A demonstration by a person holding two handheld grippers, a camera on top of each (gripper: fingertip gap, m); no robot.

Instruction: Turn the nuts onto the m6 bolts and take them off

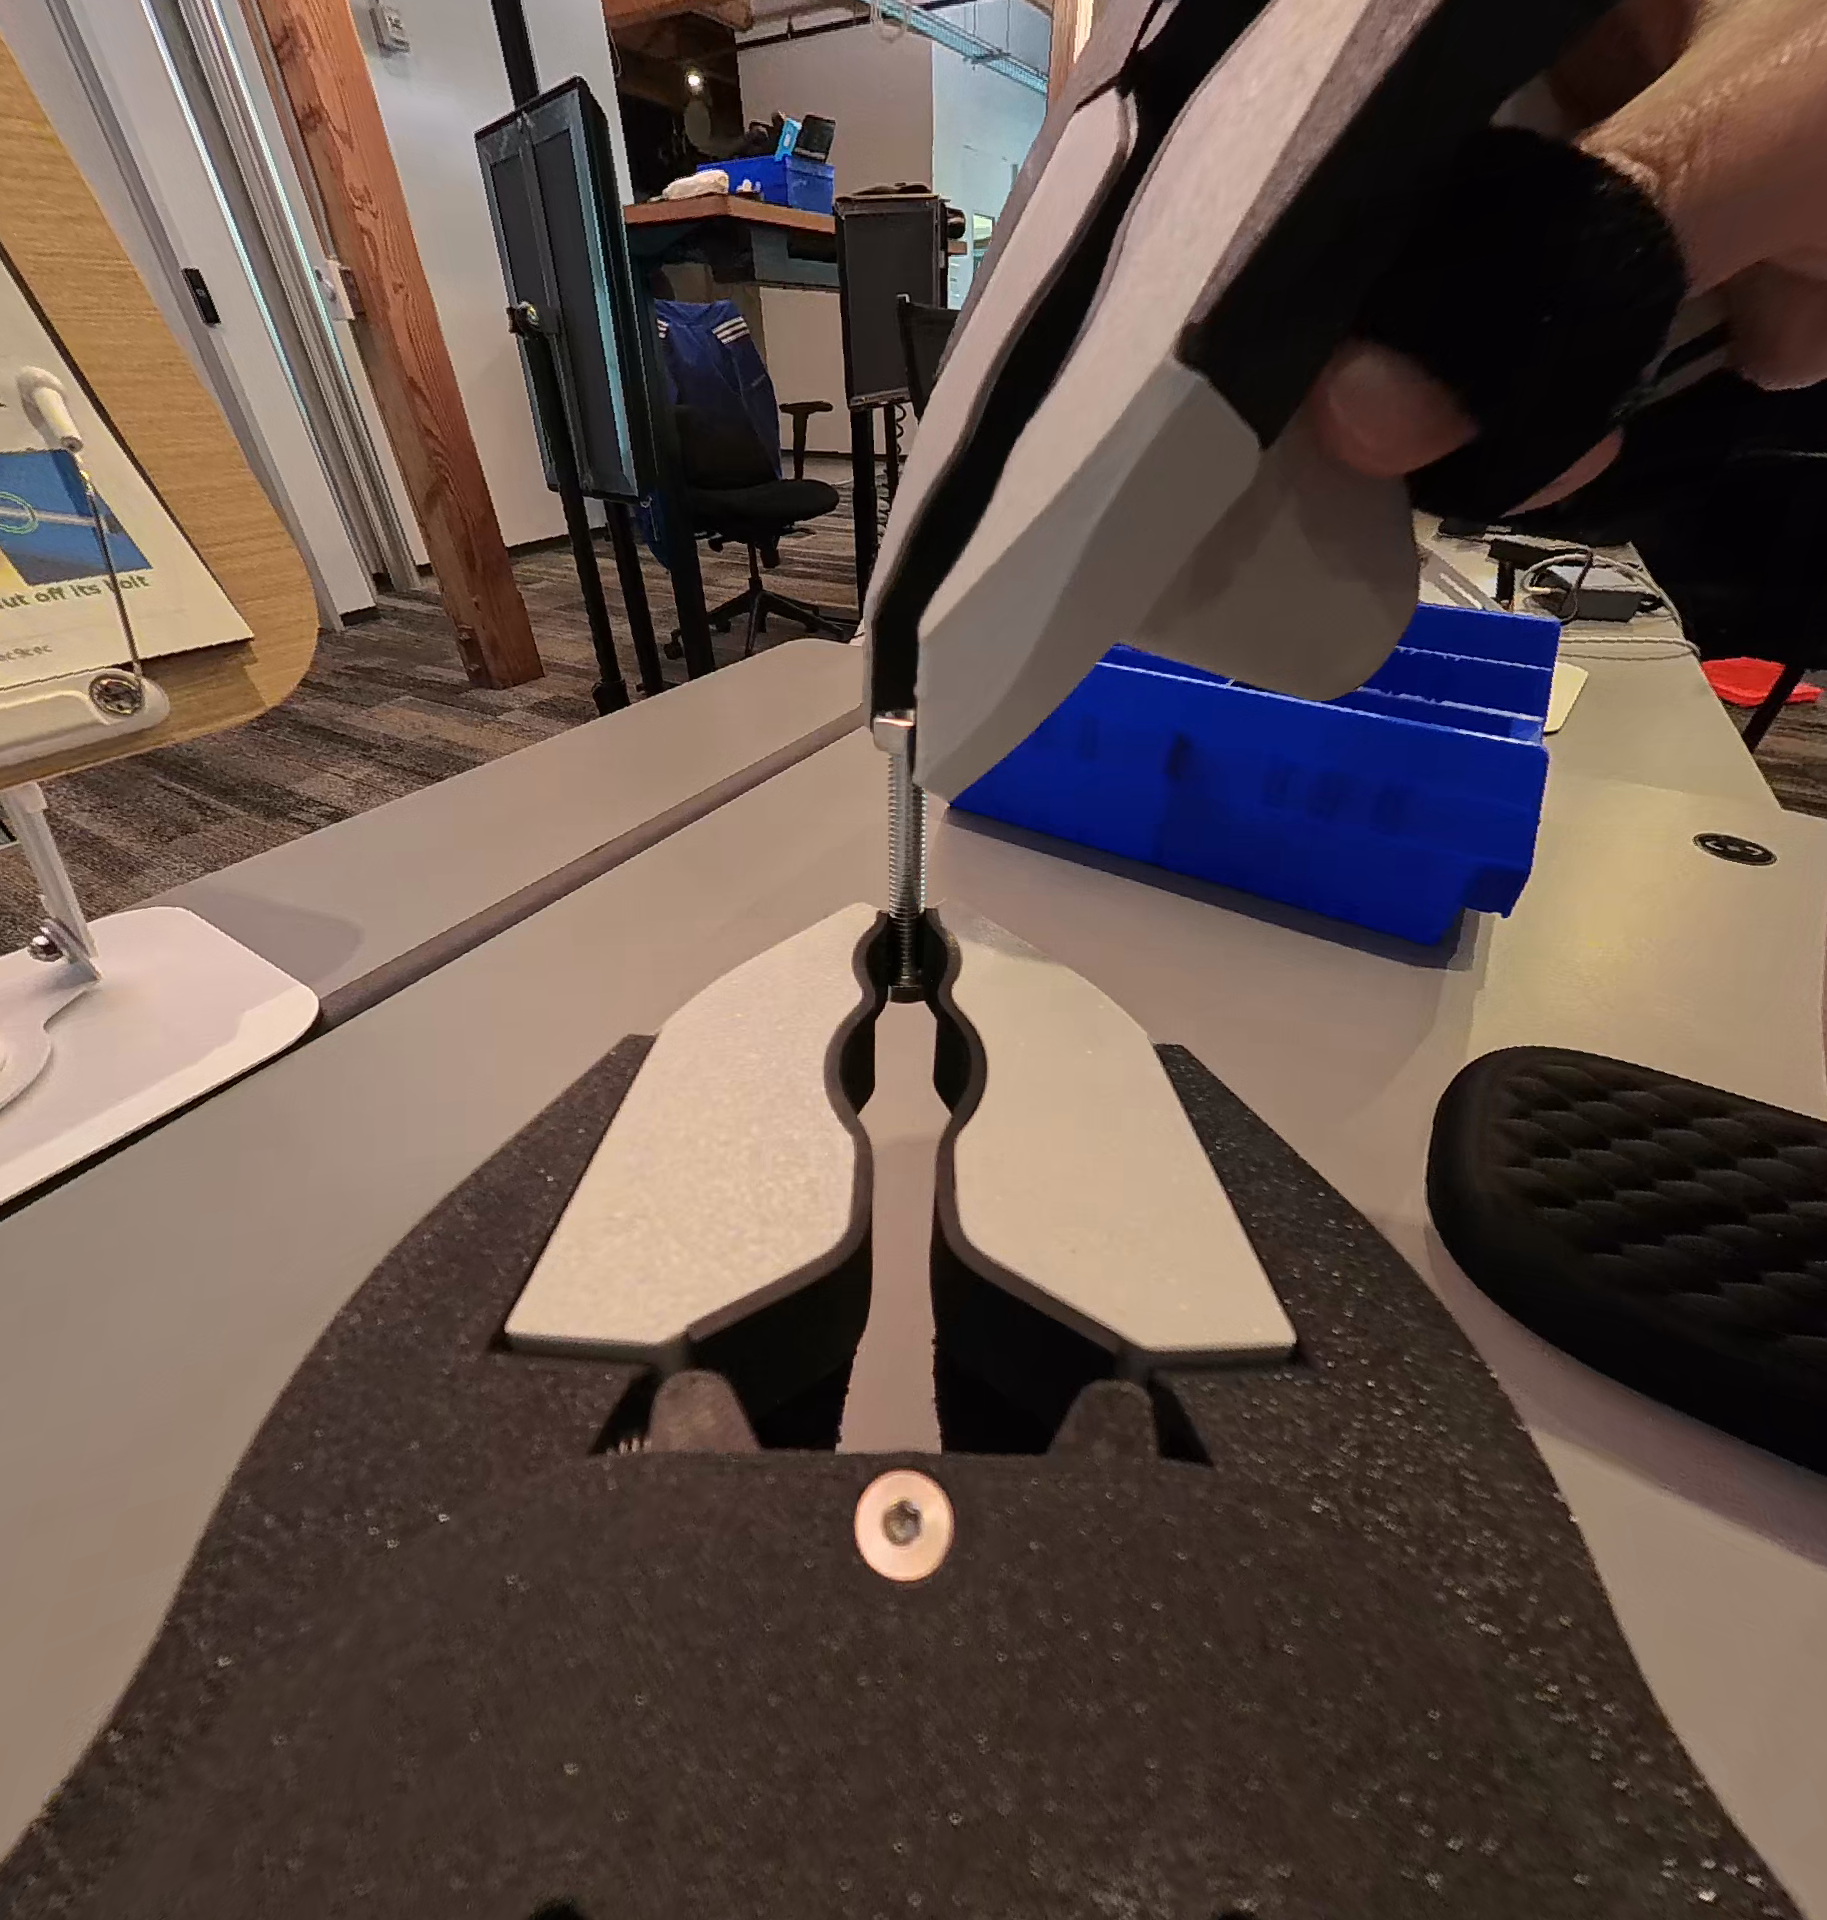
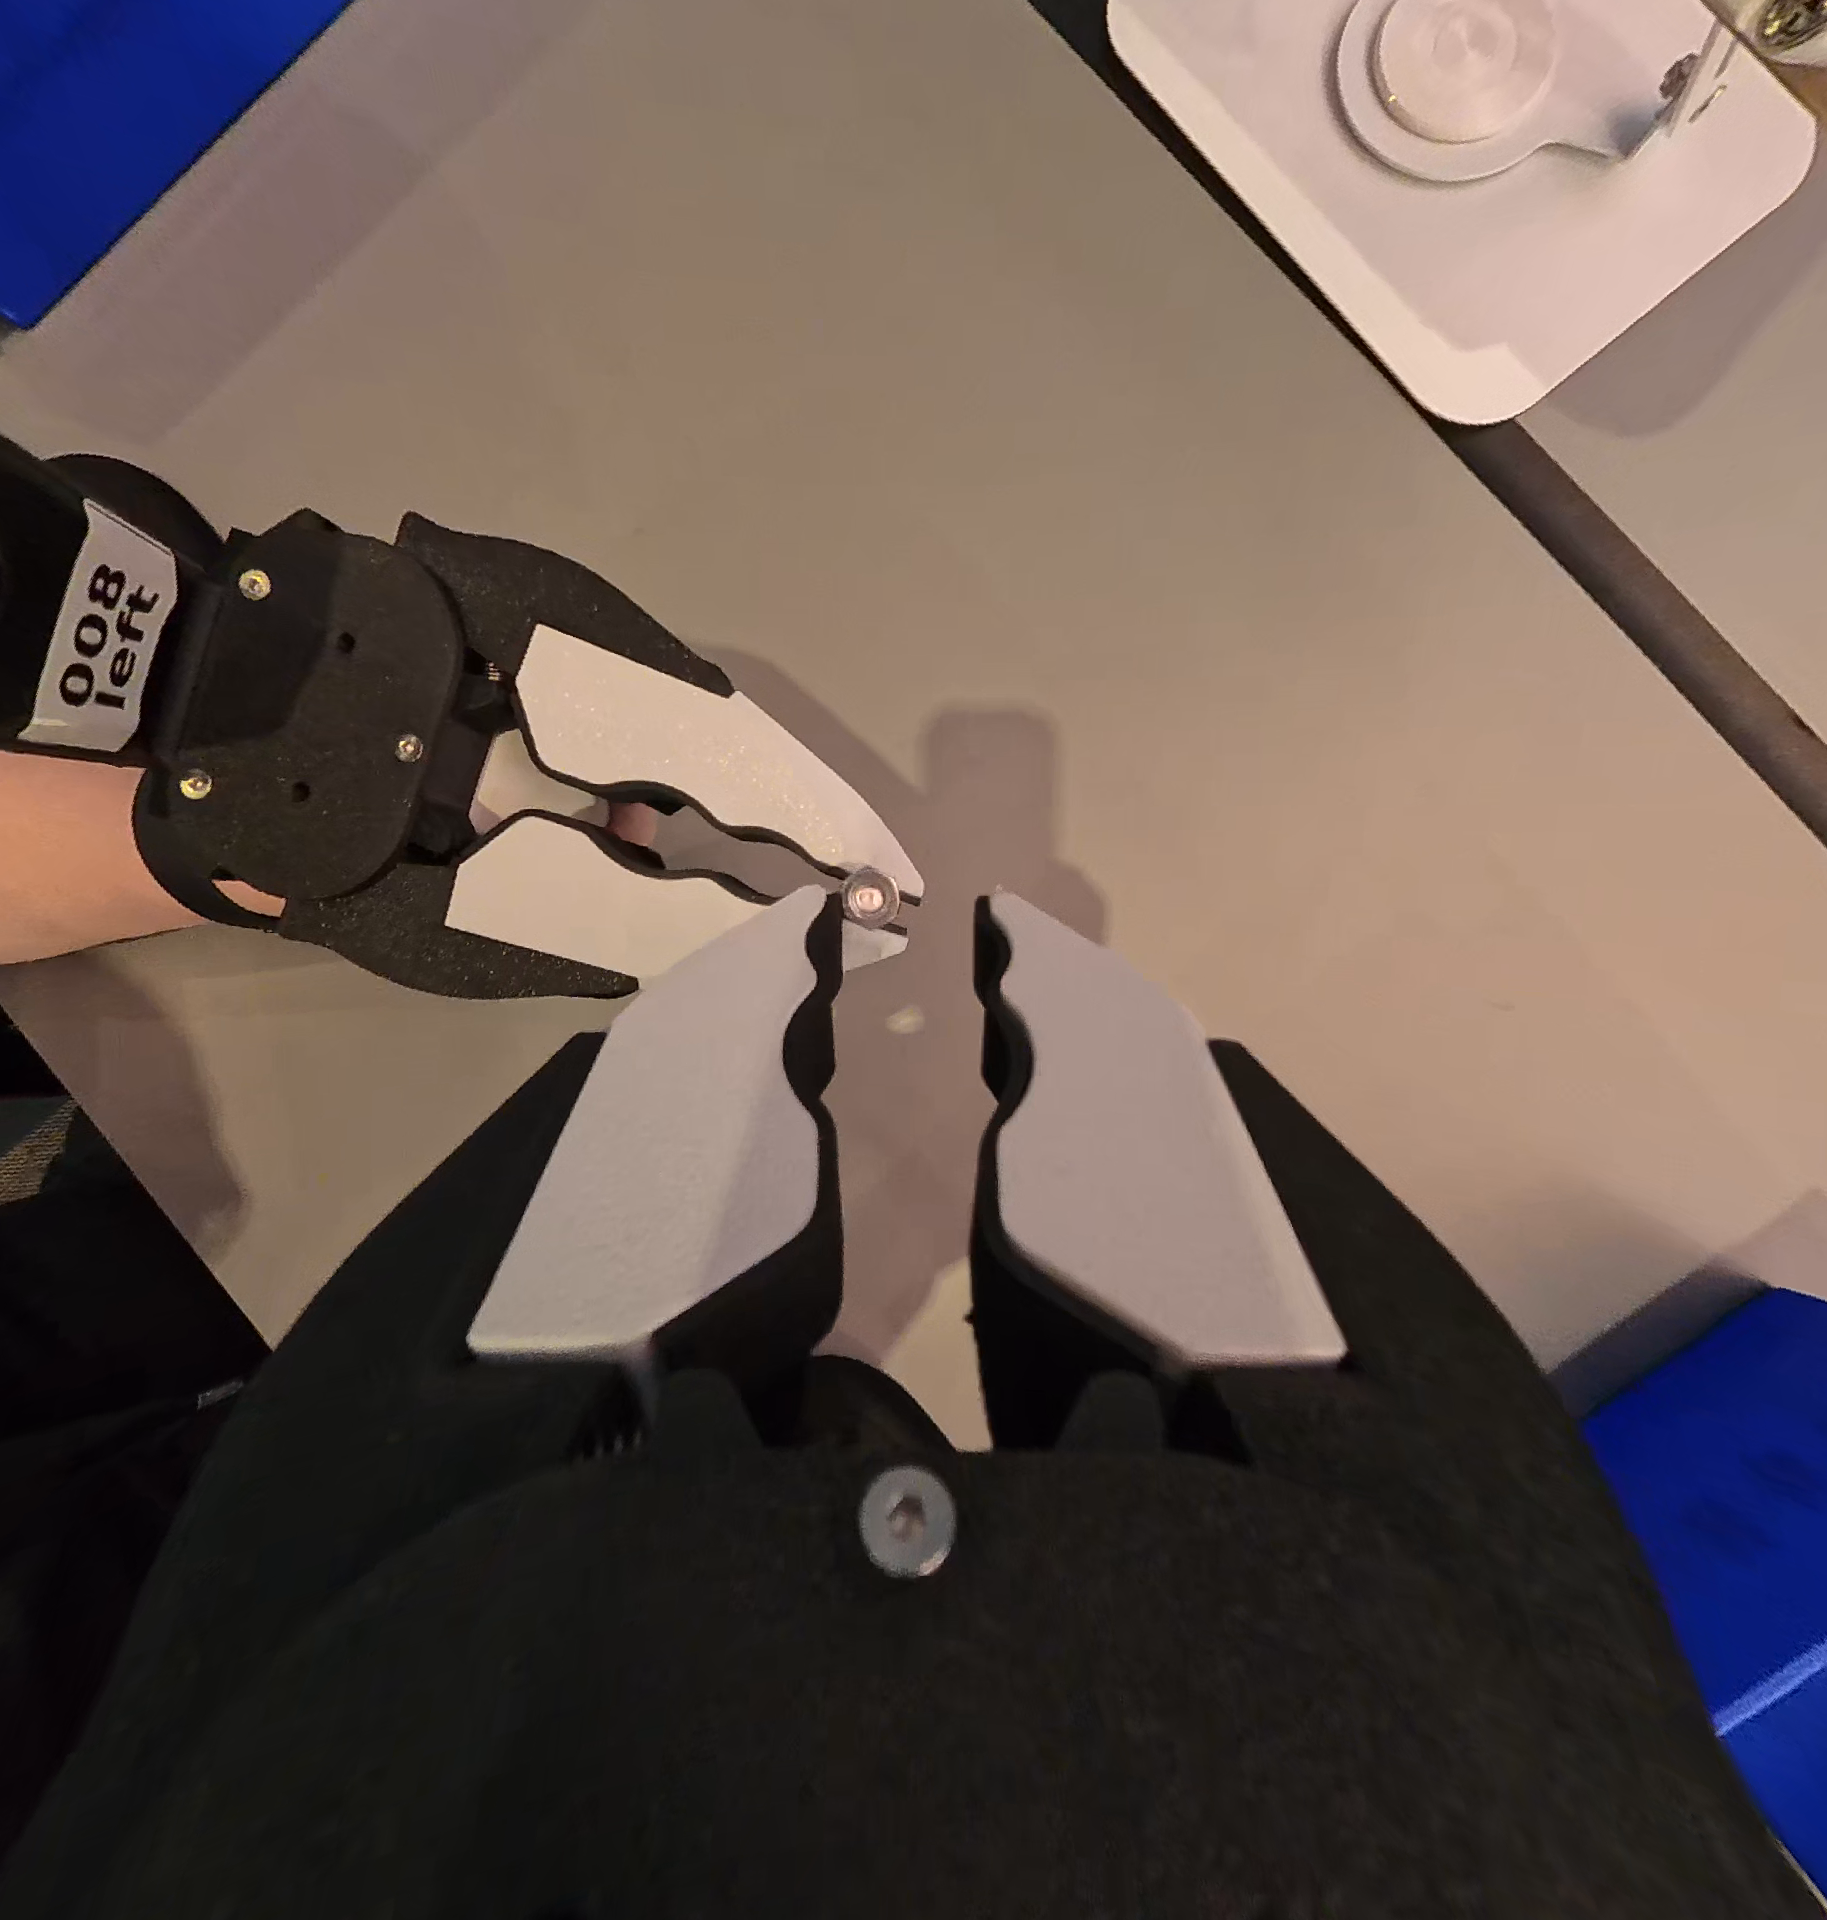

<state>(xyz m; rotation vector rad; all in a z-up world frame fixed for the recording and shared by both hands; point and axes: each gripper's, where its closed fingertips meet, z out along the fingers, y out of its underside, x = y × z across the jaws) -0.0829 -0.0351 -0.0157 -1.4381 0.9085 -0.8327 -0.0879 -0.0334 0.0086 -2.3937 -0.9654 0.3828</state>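
A steel bolt [image 1: 906,842] stands upright, and my left gripper [image 1: 905,940] is shut on its lower end just above the grey table [image 1: 473,1091]. A silver nut [image 1: 893,727] sits at the top of the thread. My right gripper [image 2: 909,912] looks straight down on it and is open. The nut [image 2: 869,896] lies against the tip of its left finger [image 2: 722,1091], with a clear gap to the other finger. In the left wrist view the right gripper's fingers [image 1: 1054,540] slant down from the upper right to the nut. The left gripper [image 2: 881,902] shows from the side.
A blue divided bin [image 1: 1304,790] stands behind the bolt, and more blue bins sit at the edges [image 2: 1771,1558]. A white stand base [image 2: 1460,208] with an instruction card [image 1: 47,540] is at the left. A black honeycomb pad [image 1: 1657,1247] lies at the right. Less than 4 cm separates the two grippers' tips.
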